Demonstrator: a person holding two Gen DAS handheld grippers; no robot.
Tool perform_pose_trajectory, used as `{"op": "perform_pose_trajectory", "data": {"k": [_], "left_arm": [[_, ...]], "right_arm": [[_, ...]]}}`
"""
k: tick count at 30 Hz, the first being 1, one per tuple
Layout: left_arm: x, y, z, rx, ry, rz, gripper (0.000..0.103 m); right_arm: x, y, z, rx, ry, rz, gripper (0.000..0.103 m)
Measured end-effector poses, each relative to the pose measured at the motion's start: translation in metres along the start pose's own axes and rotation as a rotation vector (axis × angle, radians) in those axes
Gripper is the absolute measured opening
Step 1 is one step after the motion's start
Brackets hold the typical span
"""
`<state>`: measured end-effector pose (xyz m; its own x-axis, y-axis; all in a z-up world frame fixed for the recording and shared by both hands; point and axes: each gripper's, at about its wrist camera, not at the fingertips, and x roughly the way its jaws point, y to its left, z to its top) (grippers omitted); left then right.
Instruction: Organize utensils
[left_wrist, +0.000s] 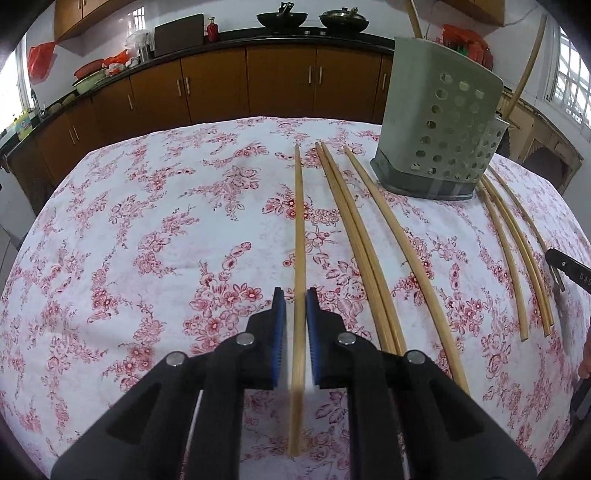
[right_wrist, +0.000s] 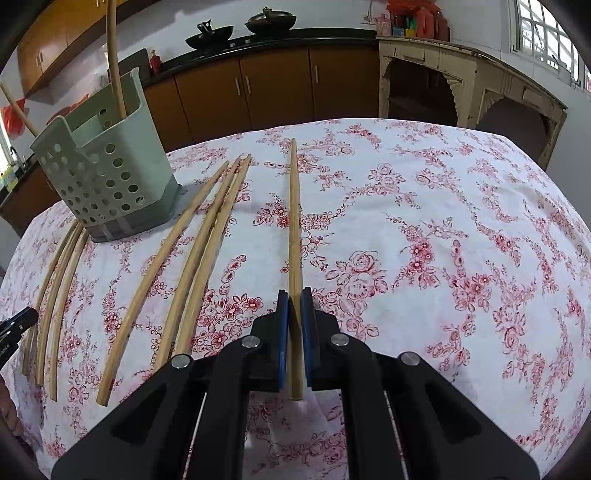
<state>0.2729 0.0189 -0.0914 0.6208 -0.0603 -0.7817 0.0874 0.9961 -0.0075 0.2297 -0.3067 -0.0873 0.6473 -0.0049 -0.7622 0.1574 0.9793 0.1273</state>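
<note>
Two bamboo chopsticks are already standing in the holder (right_wrist: 107, 177) — a pale green perforated caddy sitting on the floral-clothed worktop (right_wrist: 443, 229) — so the sorting is under way but far from finished. Most of the chopsticks are still lying flat on the cloth: a group of three loose chopsticks (right_wrist: 55, 295) beside the holder's base, then a single chopstick (right_wrist: 162, 273), then a close pair (right_wrist: 207, 251).

The right tool (right_wrist: 295, 295) is gripping its own chopstick (right_wrist: 294, 221), blue pads pressed tight against the stick near its butt end, with the tip pointing away across the worktop. The left tool (left_wrist: 295, 295) is sitting nearly closed around another chopstick (left_wrist: 299, 229); a thin gap seems to be showing between the pads and the wood on each side, though the fisheye view makes it hard to be sure, so this one is probably being bracketed rather than firmly clamped. Both sticks are still resting low over the cloth, well short of the holder's opening.

By my reading, each held stick is waiting to be lifted, turned upright and dropped into the caddy, and the six others are waiting after that.

As for writing — only a few pale letters, something like "DAS", are showing on the right tool's black body at the edge of the left wrist view; nothing else is legible.
</note>
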Motion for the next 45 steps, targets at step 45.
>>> {"op": "perform_pose_trajectory", "data": {"k": [45], "left_arm": [[-0.082, 0.012, -0.003, 0.042, -0.127, -0.032, 0.007]], "right_arm": [[-0.076, -0.018, 0.001, 0.046, -0.199, 0.019, 0.008]]}}
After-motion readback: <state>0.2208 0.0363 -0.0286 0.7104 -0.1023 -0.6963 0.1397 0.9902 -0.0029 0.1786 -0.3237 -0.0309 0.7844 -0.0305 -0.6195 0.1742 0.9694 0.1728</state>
